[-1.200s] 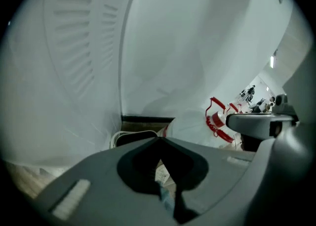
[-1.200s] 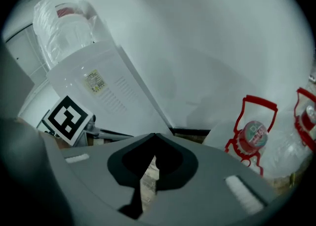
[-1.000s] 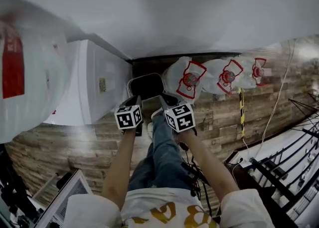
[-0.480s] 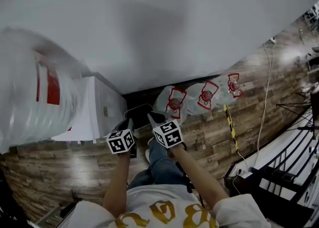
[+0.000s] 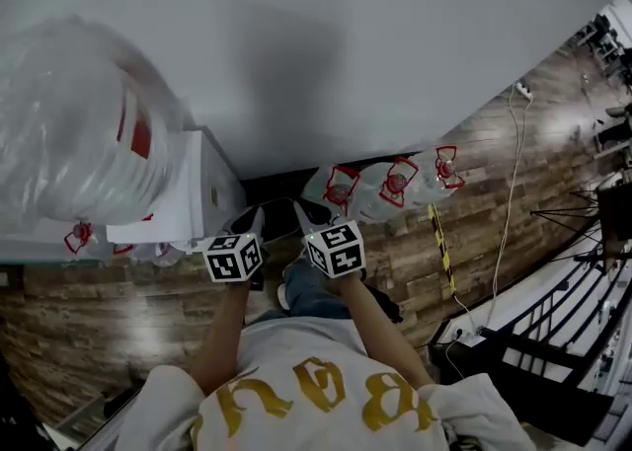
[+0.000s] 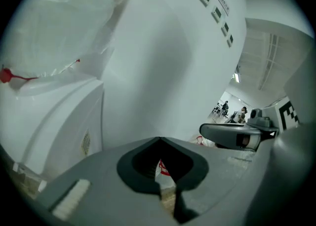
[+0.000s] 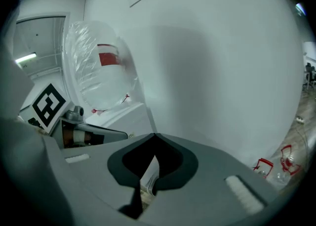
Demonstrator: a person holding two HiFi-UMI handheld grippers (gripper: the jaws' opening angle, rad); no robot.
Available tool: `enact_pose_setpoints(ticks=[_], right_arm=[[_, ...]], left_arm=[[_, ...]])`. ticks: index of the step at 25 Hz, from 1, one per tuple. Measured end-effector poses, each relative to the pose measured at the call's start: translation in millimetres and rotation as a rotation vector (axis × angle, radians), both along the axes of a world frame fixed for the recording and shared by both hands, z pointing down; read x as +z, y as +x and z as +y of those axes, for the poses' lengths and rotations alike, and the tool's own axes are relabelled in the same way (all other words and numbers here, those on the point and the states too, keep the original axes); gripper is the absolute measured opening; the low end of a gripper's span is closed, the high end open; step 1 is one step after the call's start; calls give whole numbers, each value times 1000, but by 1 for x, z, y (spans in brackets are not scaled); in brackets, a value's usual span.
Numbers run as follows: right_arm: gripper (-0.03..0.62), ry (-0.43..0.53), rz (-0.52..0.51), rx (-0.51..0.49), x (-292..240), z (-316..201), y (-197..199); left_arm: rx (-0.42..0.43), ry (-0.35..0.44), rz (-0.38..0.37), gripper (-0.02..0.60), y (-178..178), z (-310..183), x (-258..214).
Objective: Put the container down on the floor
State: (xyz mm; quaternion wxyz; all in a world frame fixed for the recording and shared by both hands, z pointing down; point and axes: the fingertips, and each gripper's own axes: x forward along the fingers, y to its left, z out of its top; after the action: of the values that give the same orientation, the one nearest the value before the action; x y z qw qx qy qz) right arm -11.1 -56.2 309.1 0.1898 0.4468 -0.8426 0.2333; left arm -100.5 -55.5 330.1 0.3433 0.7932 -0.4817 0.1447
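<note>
Black container [image 5: 280, 210] sits low at the foot of the white wall [image 5: 346, 44], between a white cabinet [image 5: 212, 192] and a row of clear, red-marked bags [image 5: 395, 183]. Cannot tell whether it touches the wood-plank floor [image 5: 118, 321]. Left hand-held gripper [image 6: 159, 140] and right hand-held gripper [image 7: 154, 135] are side by side, tips at its near rim. Jaws of each are drawn together, showing only a thin slit, with nothing discernible between them. A large clear plastic bag [image 5: 79, 133] lies atop the cabinet.
</note>
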Motion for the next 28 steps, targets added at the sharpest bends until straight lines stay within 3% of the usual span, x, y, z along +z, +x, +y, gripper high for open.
enact_pose_setpoints(ticks=[8,12,28], right_arm=[[26,38,-30,29,-29,14,-5],[26,53,-45,26,-35,17,-11],[26,31,-43,63,-30,23,3]], left_arm=[[-51,75,6,0,-24,10,-42],[-101,71,16,0,-34,18,-42],[-122,103,-15,0,-39,19,-47]])
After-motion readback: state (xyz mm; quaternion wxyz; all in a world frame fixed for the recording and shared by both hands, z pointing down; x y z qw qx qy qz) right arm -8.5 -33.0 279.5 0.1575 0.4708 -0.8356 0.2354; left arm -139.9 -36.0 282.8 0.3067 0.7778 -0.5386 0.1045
